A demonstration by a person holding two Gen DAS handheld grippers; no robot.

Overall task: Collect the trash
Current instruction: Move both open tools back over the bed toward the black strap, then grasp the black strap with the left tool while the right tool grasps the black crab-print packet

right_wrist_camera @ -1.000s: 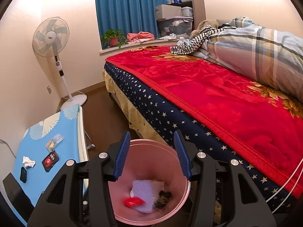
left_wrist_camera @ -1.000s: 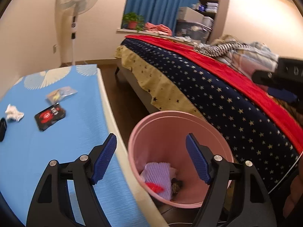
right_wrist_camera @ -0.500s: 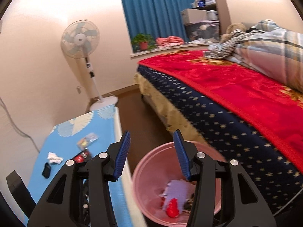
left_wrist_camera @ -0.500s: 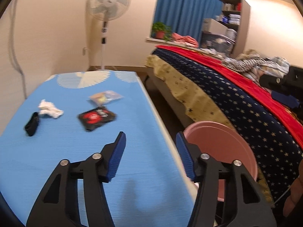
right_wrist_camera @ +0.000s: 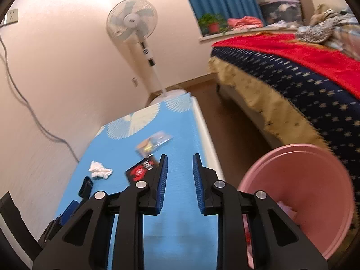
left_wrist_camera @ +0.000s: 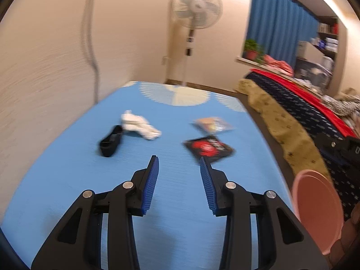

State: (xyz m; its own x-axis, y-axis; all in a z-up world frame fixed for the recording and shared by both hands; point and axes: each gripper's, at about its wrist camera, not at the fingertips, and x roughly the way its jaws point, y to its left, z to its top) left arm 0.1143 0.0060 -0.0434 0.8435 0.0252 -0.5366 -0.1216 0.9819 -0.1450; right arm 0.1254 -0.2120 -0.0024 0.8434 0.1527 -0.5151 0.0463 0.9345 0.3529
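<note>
left gripper [left_wrist_camera: 178,163] is seen over the blue table [left_wrist_camera: 67,191], jaws just narrowed, part-open, nothing btwn them. right gripper [right_wrist_camera: 178,160] likewise narrowed, gap small, empty. pink bin [right_wrist_camera: 315,191] is set on the floor just beside the table's edge, some trash already inside.

nearest trash: red/black packet [left_wrist_camera: 208,147], flat, judged light & slippery; best pinched at an edge. just beyond, clear wrapper [left_wrist_camera: 212,124], thin, crinkly, prob. slides. to the left, black object [left_wrist_camera: 111,141], type not told, touching white crumpled tissue [left_wrist_camera: 139,126]: soft, v. light, can be squeezed anywhere on its bulk.
</note>
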